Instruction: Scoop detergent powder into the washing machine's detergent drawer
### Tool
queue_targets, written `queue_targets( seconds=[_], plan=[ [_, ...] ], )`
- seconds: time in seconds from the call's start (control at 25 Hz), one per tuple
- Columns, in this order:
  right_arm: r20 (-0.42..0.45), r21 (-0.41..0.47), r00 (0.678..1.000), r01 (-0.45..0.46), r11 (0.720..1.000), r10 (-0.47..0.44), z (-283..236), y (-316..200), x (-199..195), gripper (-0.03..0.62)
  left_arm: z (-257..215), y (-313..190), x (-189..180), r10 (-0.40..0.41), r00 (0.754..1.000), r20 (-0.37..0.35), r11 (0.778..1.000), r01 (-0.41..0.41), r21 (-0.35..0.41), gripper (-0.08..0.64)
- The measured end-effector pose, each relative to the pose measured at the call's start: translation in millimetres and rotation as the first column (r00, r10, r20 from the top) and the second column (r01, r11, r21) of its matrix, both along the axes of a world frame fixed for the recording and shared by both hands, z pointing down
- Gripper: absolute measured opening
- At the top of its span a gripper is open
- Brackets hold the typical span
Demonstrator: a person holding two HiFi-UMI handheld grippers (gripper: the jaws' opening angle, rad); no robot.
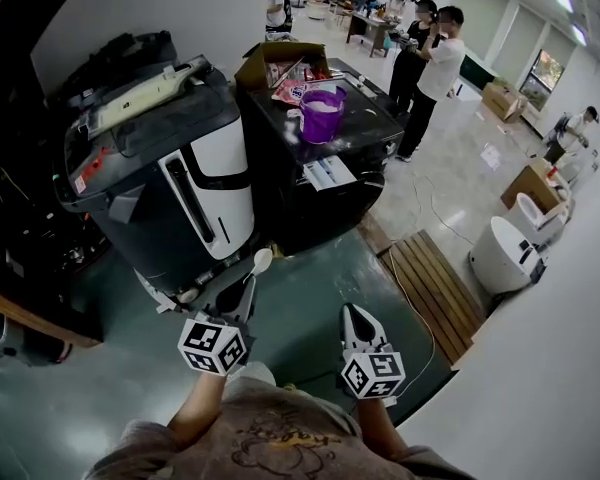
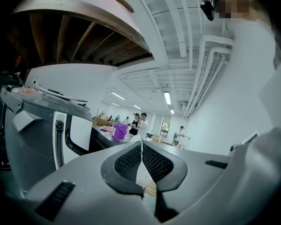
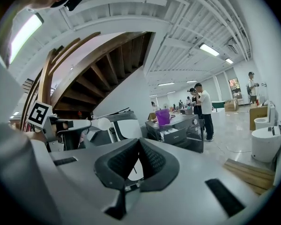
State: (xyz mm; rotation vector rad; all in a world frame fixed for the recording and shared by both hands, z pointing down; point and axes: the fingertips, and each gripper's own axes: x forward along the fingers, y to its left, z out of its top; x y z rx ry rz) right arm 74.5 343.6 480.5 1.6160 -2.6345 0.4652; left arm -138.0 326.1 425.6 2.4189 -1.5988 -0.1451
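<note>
Barely begun, we judge | left tool (image 1: 248, 286) clenched on a white spoon (image 1: 263, 260) | right tool (image 1: 355, 318) pressed together, nothing in it | purple tub (image 1: 321, 113) atop the washing machine (image 1: 300, 188) at 12 o'clock, well apart from us | detergent drawer not made out | scooping and filling left

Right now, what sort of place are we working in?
Probably a big open test hall or lab, not a home laundry. Washing machines stand free on the floor, cardboard boxes sit about, and several people stand farther back.
</note>
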Motion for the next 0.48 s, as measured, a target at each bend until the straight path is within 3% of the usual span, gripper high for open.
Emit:
queue_targets(
  seconds=[0.48],
  plan=[
    [0.007,-0.018,1.0,0.013,1.0,-0.013,14,-34,21,0.002,5,-33,21,-0.016,1.0,0.02,1.0,0.016,0.012,0.023]
  ],
)
